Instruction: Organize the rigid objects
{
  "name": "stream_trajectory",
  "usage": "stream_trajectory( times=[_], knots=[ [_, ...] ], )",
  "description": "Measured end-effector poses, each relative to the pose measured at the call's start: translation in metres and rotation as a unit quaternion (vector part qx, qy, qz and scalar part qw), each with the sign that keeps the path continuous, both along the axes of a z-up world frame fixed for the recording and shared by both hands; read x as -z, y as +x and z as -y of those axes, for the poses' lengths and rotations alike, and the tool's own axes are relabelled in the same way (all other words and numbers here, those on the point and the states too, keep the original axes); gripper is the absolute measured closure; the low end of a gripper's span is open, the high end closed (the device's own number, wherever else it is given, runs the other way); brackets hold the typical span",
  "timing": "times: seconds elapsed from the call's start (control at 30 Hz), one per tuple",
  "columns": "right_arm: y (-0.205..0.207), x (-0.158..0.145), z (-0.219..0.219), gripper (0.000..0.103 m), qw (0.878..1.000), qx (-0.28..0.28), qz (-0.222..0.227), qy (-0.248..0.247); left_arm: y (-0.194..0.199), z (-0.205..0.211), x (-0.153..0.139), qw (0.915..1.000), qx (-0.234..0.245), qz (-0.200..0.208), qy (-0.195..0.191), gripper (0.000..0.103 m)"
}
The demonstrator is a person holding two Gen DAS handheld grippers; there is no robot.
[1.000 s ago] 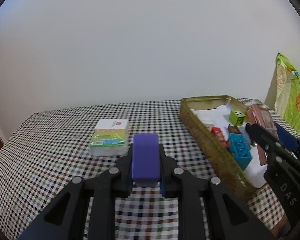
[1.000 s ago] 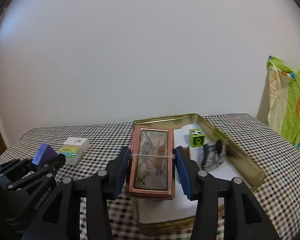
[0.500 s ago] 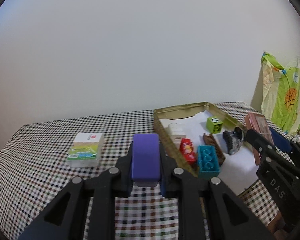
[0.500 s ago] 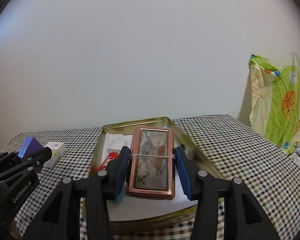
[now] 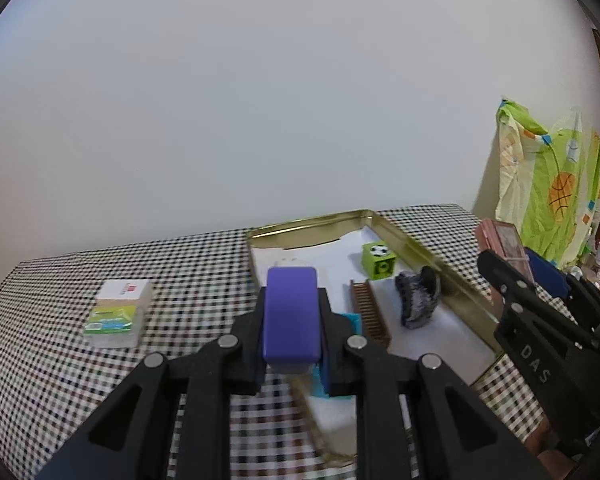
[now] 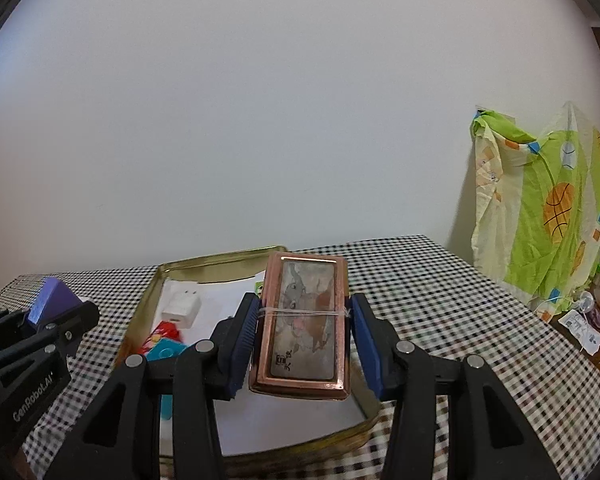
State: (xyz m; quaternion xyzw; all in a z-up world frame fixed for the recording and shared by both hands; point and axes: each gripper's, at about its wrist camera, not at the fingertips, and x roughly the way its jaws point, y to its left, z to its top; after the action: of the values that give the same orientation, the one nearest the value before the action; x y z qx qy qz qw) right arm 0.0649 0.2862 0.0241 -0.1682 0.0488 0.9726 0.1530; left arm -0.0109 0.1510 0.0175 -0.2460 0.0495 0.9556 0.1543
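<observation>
My left gripper [image 5: 292, 320] is shut on a purple block [image 5: 291, 312], held above the near left edge of a gold tin tray [image 5: 428, 256]. My right gripper [image 6: 304, 320] is shut on a copper picture tin [image 6: 304, 320] bound with a rubber band, held over the tray [image 6: 216, 260]. The tray holds a green cube [image 5: 377, 260], a brown comb [image 5: 369, 312], a grey clip [image 5: 418, 298], a teal brick [image 6: 165, 350], a red packet [image 6: 162, 332] and a white charger [image 6: 182, 306]. The left gripper with the block also shows in the right wrist view [image 6: 56, 308].
A small white-and-green box [image 5: 118, 312] lies on the checkered tablecloth [image 5: 52, 344] left of the tray. A green and yellow cloth [image 6: 548, 216] hangs at the right past the table edge. Clutter [image 6: 584, 320] sits low at the far right.
Both grippers have swung right while holding their objects. The tray has shifted leftward in both views, and the left gripper now sits over the tray's near left edge.
</observation>
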Motion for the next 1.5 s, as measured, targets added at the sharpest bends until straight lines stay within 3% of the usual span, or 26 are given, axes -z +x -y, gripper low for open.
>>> stream_trajectory(
  times=[0.47, 1.0, 1.5],
  knots=[
    [-0.027, 0.001, -0.037, 0.054, 1.000, 0.007, 0.011, -0.028, -0.016, -0.038, 0.011, 0.9996, 0.016, 0.024, -0.002, 0.085],
    [-0.055, 0.010, -0.032, 0.054, 0.999, -0.017, 0.045, -0.016, -0.034, -0.046, 0.028, 0.9987, 0.006, 0.050, -0.011, 0.085],
    [-0.085, 0.026, -0.030, 0.054, 0.993, -0.042, 0.108, -0.023, -0.043, -0.050, 0.038, 0.9979, -0.010, 0.058, -0.026, 0.085]
  ],
)
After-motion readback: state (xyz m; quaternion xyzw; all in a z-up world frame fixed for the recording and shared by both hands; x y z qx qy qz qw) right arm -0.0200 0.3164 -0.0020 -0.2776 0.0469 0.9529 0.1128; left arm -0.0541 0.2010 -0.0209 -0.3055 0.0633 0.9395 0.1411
